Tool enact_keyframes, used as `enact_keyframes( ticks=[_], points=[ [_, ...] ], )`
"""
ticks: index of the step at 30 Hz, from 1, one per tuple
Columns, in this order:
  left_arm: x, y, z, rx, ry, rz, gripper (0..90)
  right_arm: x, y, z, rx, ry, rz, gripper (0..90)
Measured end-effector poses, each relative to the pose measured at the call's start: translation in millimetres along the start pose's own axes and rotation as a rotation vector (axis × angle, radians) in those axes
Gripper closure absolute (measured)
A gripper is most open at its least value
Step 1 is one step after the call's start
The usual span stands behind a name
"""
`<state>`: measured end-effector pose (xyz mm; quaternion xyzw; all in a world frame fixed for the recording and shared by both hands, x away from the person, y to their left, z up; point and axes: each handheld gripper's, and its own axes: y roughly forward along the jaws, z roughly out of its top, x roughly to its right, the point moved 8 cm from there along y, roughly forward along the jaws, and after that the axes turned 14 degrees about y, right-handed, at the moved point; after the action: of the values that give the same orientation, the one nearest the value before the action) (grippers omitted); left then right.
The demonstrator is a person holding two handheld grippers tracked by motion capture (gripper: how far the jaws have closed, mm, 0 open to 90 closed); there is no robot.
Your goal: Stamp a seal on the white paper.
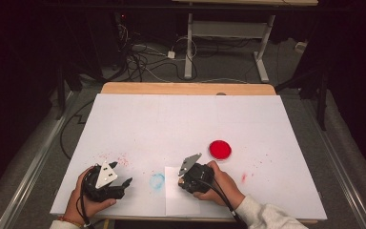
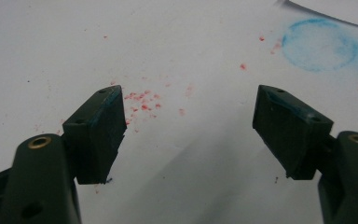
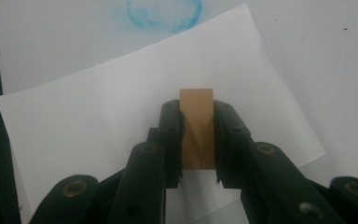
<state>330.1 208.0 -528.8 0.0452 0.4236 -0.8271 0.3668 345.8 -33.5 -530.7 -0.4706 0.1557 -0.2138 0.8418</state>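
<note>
My right gripper (image 1: 183, 180) (image 3: 196, 109) is shut on a tan wooden block (image 3: 196, 128), which stands upright between its jaws. The block hangs just over a small white sheet of paper (image 1: 177, 196) (image 3: 98, 121) near the table's front edge. Whether the block touches the sheet I cannot tell. My left gripper (image 1: 122, 173) (image 2: 186, 98) rests at the front left, open, with nothing between its jaws. Its pads (image 2: 286, 128) carry traces of blue. A round red disc (image 1: 219, 149) lies on the table beyond the right hand.
White paper (image 1: 186, 119) covers the wooden table. A faint blue ring (image 1: 157, 181) (image 2: 319, 44) (image 3: 164, 11) is printed between the two grippers. Red specks (image 2: 142, 100) (image 1: 121, 160) dot the paper near the left gripper, and a red smear (image 1: 243, 177) lies right of the right hand.
</note>
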Motion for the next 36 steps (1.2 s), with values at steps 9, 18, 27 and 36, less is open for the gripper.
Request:
enact_keyframes(
  ticks=[9,18,27,36],
  points=[
    [-0.8,1.3,0.0,-0.002,-0.011,0.003,24.8,2.8,1.8,2.7,-0.046,0.017,0.037,75.8],
    [0.2,2.8,2.3,-0.002,-0.002,-0.004,24.7,2.3,1.9,2.8,-0.055,0.005,0.02,75.8],
    [0.5,3.1,2.8,0.006,-0.003,-0.006,25.0,1.6,1.7,1.8,-0.045,0.005,0.011,75.8],
    [0.1,3.0,3.1,0.001,0.003,-0.006,24.7,1.6,1.7,1.4,-0.041,0.011,0.014,75.8]
  ],
)
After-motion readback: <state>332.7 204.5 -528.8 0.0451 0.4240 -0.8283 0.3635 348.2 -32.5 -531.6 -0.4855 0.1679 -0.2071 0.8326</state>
